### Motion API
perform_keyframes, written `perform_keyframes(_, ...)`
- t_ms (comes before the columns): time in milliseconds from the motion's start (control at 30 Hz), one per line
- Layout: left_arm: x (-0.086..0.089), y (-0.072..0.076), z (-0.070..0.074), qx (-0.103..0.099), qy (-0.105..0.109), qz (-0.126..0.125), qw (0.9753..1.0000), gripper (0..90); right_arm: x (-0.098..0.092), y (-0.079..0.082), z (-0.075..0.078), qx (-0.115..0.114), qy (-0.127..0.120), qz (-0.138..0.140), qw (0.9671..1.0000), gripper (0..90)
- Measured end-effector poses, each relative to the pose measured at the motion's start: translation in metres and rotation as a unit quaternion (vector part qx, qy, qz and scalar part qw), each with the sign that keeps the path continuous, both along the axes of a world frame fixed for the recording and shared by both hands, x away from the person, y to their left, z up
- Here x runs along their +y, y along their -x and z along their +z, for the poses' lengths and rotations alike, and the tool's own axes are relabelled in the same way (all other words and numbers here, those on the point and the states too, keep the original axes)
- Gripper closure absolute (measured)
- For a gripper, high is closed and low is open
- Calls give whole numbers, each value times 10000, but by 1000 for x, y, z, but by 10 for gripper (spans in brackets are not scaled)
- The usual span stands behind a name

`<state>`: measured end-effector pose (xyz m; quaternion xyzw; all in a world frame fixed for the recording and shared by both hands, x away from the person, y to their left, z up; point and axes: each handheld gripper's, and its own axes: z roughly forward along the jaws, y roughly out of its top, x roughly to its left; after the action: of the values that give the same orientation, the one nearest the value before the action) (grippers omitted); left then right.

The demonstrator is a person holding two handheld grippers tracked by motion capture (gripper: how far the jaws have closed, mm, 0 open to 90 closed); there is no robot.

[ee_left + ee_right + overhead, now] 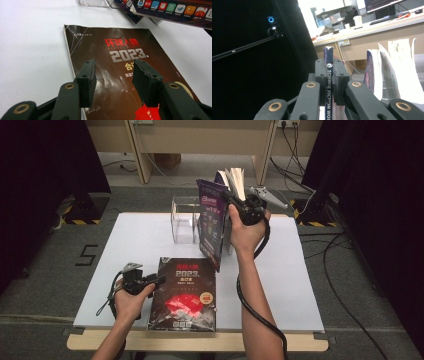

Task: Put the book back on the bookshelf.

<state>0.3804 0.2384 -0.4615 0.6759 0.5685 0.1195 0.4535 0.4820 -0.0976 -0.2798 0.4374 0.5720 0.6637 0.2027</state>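
Note:
A dark magazine (183, 295) (125, 47) with "2023" on its cover lies flat near the table's front edge. My left gripper (158, 280) (115, 75) stands open low over that cover near its left edge, nothing between its fingers. A purple magazine (211, 222) (328, 58) hangs upright in the air above the back of the table, its pages (398, 72) fanned out. My right gripper (231, 199) (329, 72) is shut on its spine from above. The purple magazine's cover (172, 8) also shows at the top right of the left gripper view.
A clear plastic holder (184, 220) (95, 3) stands on the white board (295, 285) just behind and left of the hanging magazine. Cables trail from both grippers. Dark curtains flank the table, and a wooden bench stands beyond it.

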Motion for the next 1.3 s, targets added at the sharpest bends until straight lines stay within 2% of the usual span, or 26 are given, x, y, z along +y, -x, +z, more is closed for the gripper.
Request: perform_keyframes(1300,-2,0,0,12,33,-43,10000,525,7,-23,6,7,-38,-153,9999,850)
